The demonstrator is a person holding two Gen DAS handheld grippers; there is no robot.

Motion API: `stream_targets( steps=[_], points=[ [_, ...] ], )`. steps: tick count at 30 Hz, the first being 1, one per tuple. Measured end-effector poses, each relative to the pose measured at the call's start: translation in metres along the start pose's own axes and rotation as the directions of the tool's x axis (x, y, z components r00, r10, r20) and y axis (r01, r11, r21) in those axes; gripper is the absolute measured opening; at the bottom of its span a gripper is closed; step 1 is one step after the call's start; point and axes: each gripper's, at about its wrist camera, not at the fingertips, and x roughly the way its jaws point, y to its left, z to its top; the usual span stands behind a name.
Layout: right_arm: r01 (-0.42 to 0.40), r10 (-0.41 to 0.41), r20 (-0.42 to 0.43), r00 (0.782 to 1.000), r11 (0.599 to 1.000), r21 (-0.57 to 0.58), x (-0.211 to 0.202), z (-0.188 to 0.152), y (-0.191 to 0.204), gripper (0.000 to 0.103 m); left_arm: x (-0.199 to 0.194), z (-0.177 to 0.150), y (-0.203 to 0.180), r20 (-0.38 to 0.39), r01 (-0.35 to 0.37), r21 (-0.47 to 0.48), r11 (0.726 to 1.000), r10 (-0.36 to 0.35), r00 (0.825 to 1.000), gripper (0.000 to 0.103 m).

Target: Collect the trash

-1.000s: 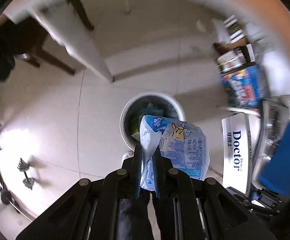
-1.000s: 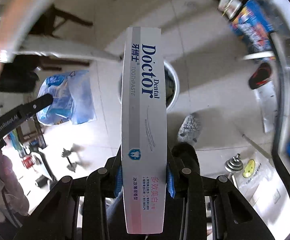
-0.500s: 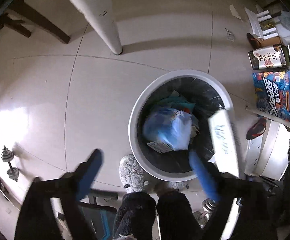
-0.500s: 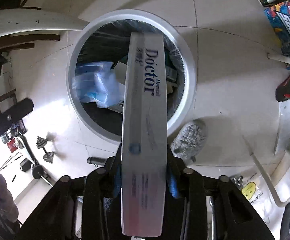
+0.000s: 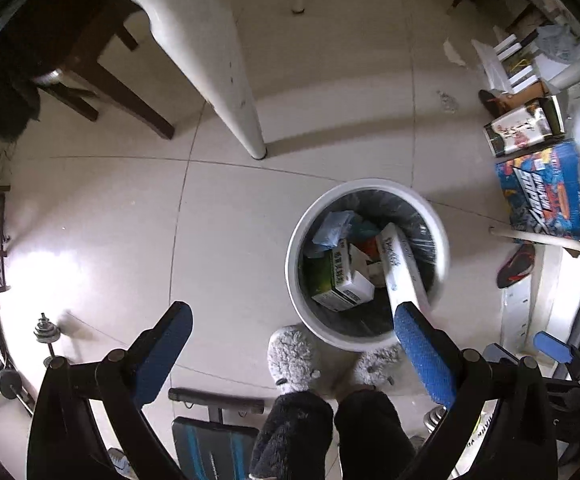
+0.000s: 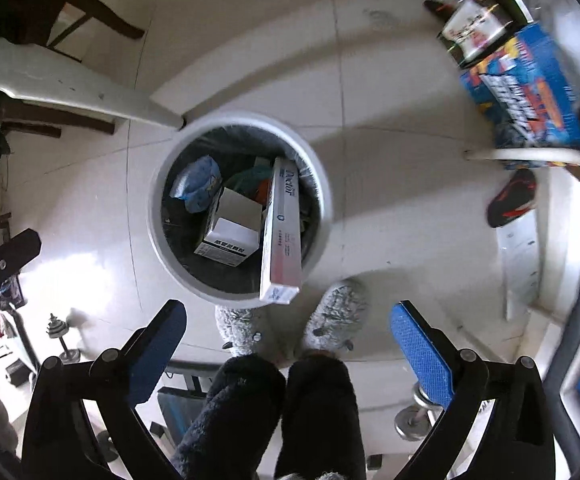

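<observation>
- The drop step is judged to be done: the toothpaste box [image 6: 283,220] is seen inside the trash bin [image 6: 157,216], leaning with its lower end against the near rim, and the blue plastic packet [image 6: 197,184] is seen lying on the far left of the contents.
- The right gripper [image 6: 287,344] is shown with its jaws spread wide, having just been opening; nothing is left between them, only the floor and bin below.
- The left gripper [image 5: 302,356] is likewise held fully apart and empty; its right pad is seen in front of the bin's near edge without any grip on it.
- A further piece of trash is called for next; both grippers would have to be lifted away from the bin and carried to wherever such a piece lies. None is clearly identified here as loose trash.
- The bin is round, white-rimmed and lined with a dark, crinkled bag. A small white carton [image 6: 229,232] with printed sides is lodged at its middle.
- The toothpaste box is long, flat-faced cardboard, glossy white with a pinkish end; it is judged stiff and liable to tip over the rim if knocked.
- The packet is thin, crumpled film, expected to deform easily.
- The floor [image 5: 229,216] is pale glossy tile with thin joints; fluffy grey slippers [image 6: 330,320] are seen just beside the bin.
- The gripper pads are blue with a dimpled texture, on black arms.
</observation>
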Motion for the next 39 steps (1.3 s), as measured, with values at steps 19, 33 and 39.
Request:
stream_targets(
  steps=[19,33,39],
  points=[
    [-0.084,0.079,0.187,0.979,0.996,0.02,-0.346,-0.107,-0.009,0.103,-0.296,-0.069,-0.028,0.066,0.144,0.13,0.981,-0.154,0.986,0.103],
    [-0.228,0.246,0.283,0.927,0.969,-0.095,-0.515,-0.173,0.002,0.103,-0.453,-0.098,-0.025,0.198,0.319,0.162,0.934,-0.347,0.917,0.103],
    [-0.285,0.312,0.289,0.905,0.949,-0.135,-0.557,-0.189,0.007,0.103,-0.487,-0.11,-0.019,0.208,0.384,0.167,0.908,-0.413,0.887,0.103]
  ],
)
